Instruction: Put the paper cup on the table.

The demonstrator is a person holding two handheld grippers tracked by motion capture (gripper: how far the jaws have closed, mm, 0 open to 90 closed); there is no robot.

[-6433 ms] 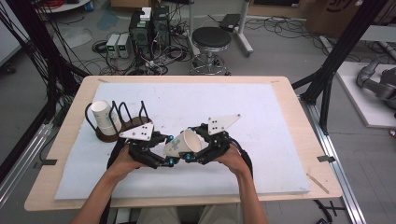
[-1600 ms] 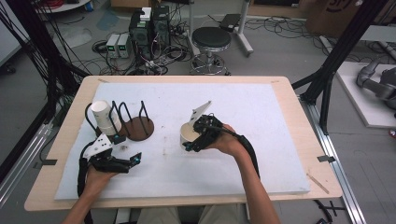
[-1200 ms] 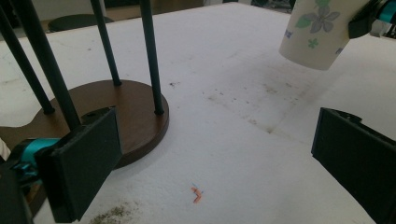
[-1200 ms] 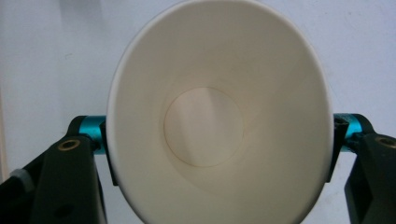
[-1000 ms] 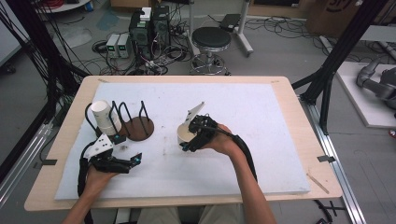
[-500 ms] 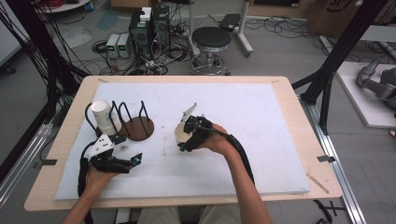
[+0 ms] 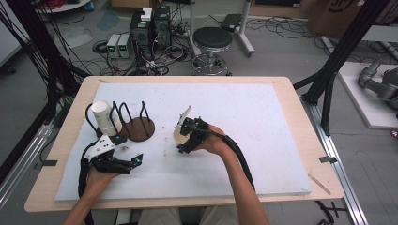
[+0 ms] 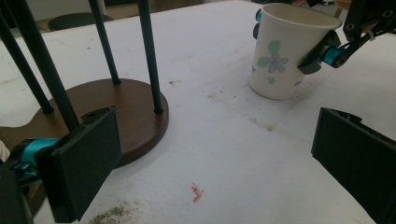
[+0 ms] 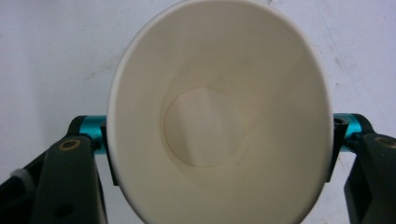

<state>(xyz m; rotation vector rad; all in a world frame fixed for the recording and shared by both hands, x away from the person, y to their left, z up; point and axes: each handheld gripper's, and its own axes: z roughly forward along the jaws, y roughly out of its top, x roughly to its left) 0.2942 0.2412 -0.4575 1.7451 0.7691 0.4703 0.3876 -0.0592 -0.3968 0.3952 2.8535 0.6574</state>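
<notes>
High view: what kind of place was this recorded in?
Likely a robotics lab or workshop: black frame struts around the table, electronics boxes with tangled cables on the floor, and a stool.

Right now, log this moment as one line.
right gripper: shut on paper cup | cup: upright on mat | left gripper: open, empty | rack: one cup

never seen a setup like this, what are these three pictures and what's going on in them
A person sits at a wooden table with a white foam mat and holds a hand-held black claw in each hand. The high view looks down from above; the other two come from cameras riding on each claw. The right claw is shut on a white paper cup with a green flower print, upright on the mat; its own camera looks into the cup. The left claw is open, holding nothing. Beside it stands a round brown wooden rack with black wire loops, with another white paper cup in it.
</notes>
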